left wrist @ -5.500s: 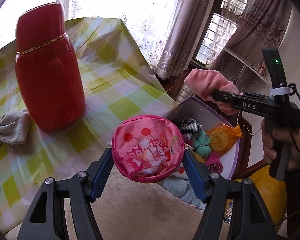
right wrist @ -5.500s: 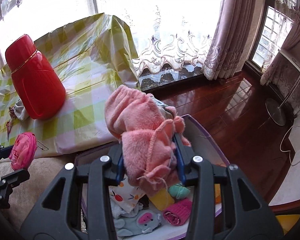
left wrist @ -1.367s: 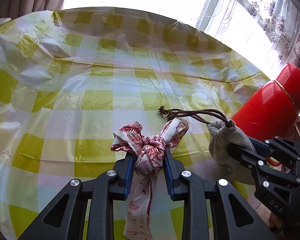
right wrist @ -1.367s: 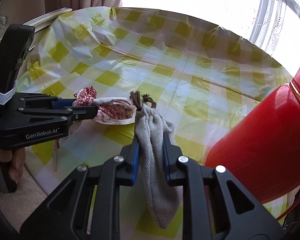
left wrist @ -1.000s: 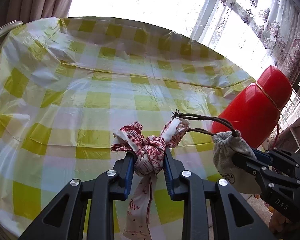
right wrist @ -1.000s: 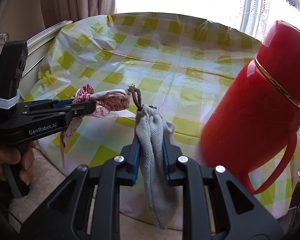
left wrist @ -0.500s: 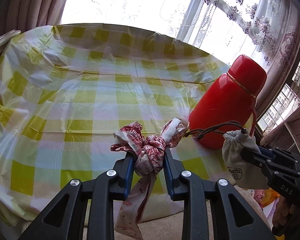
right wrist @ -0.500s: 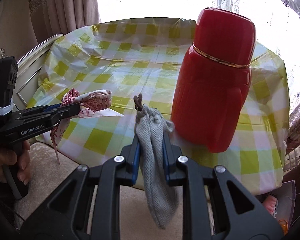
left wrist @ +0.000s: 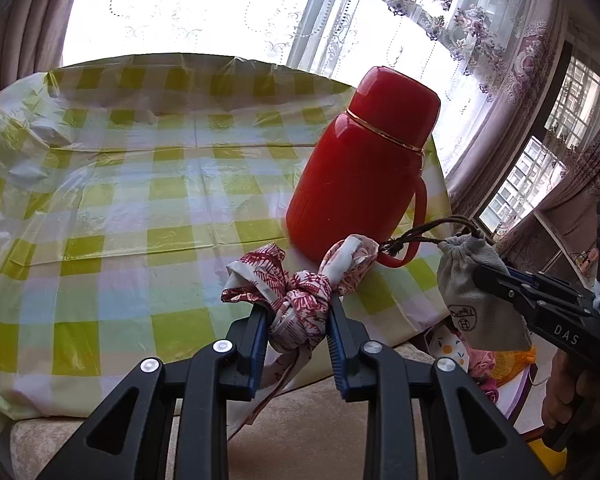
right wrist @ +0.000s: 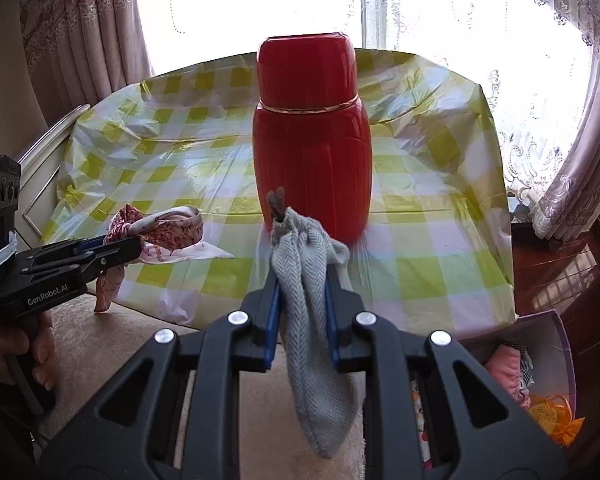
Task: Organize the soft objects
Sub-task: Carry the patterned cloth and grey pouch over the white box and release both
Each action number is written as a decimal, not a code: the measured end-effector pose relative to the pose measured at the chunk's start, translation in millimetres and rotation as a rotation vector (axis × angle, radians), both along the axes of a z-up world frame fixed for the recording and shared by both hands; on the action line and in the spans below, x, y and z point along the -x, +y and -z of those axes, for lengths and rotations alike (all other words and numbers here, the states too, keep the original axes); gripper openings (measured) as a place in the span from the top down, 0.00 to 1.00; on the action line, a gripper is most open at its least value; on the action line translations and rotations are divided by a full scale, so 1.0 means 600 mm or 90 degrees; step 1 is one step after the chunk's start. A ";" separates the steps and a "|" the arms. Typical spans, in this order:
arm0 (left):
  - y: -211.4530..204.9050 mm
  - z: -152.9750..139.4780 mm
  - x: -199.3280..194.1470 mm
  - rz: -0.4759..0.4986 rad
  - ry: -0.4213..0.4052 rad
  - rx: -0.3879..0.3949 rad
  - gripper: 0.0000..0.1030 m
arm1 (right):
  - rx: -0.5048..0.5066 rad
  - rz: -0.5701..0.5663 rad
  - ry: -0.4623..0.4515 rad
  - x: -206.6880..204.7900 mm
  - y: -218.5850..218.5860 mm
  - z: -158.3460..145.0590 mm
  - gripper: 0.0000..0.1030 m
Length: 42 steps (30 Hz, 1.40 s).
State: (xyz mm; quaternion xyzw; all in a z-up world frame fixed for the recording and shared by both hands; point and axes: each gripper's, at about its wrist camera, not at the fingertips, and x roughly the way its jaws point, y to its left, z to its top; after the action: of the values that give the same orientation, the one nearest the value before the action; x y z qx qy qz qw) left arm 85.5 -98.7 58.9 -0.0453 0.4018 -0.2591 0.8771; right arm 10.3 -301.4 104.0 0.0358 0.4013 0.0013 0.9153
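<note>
Carry step in hand: knotted red-print scarf (left wrist: 300,300) is pinched in the left gripper (left wrist: 298,320), grey drawstring pouch (right wrist: 314,312) in the right gripper (right wrist: 300,304), both lifted in front of the red flask (right wrist: 312,140). Next, a release over the storage box (right wrist: 560,328) is probably called for. The box, right of the flask, is shown clearly only by the right wrist view.

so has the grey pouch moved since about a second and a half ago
Yes. The grey pouch, clamped in the right gripper, was over the checked tablecloth left of the red flask; it now hangs off the table's near edge.
</note>
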 end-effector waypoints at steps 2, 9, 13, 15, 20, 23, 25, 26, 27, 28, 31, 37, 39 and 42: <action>-0.019 0.000 0.004 0.017 0.001 0.000 0.72 | 0.002 0.018 0.004 0.008 -0.017 0.001 0.78; -0.094 -0.007 0.016 0.085 0.003 0.007 0.72 | 0.010 0.091 0.013 0.051 -0.086 0.002 0.78; -0.144 -0.013 0.026 0.134 -0.001 0.013 0.72 | 0.015 0.145 0.019 0.084 -0.142 -0.001 0.78; -0.171 -0.015 0.031 0.159 -0.001 0.016 0.72 | 0.017 0.175 0.024 0.098 -0.171 -0.002 0.78; -0.246 -0.014 0.058 0.232 0.004 0.018 0.72 | 0.032 0.240 0.036 0.136 -0.234 -0.003 0.78; -0.288 -0.011 0.075 0.271 0.013 0.020 0.72 | 0.042 0.271 0.041 0.157 -0.261 -0.003 0.78; -0.312 -0.007 0.087 0.294 0.020 0.019 0.72 | 0.044 0.287 0.048 0.167 -0.275 -0.002 0.78; -0.324 -0.005 0.094 0.304 0.024 0.020 0.72 | 0.045 0.294 0.052 0.171 -0.280 0.000 0.78; -0.334 -0.002 0.099 0.314 0.030 0.020 0.72 | 0.047 0.301 0.057 0.175 -0.285 0.002 0.78; -0.342 0.001 0.106 0.322 0.037 0.021 0.72 | 0.047 0.307 0.061 0.179 -0.288 0.004 0.78; -0.365 0.012 0.120 0.343 0.060 0.022 0.72 | 0.050 0.324 0.079 0.191 -0.297 0.012 0.78; -0.399 0.036 0.136 0.369 0.113 0.031 0.67 | 0.044 0.354 0.117 0.208 -0.311 0.037 0.76; -0.405 0.048 0.138 0.370 0.137 0.028 0.59 | 0.044 0.361 0.125 0.212 -0.312 0.042 0.76; -0.407 0.063 0.132 0.362 0.172 0.025 0.42 | 0.044 0.368 0.132 0.216 -0.311 0.046 0.73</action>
State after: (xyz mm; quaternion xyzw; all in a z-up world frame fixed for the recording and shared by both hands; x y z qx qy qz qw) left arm 6.0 -342.8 21.2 0.0182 0.5062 -0.4934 0.7071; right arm -119.2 -488.3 76.2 0.1173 0.4656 -0.2766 0.8324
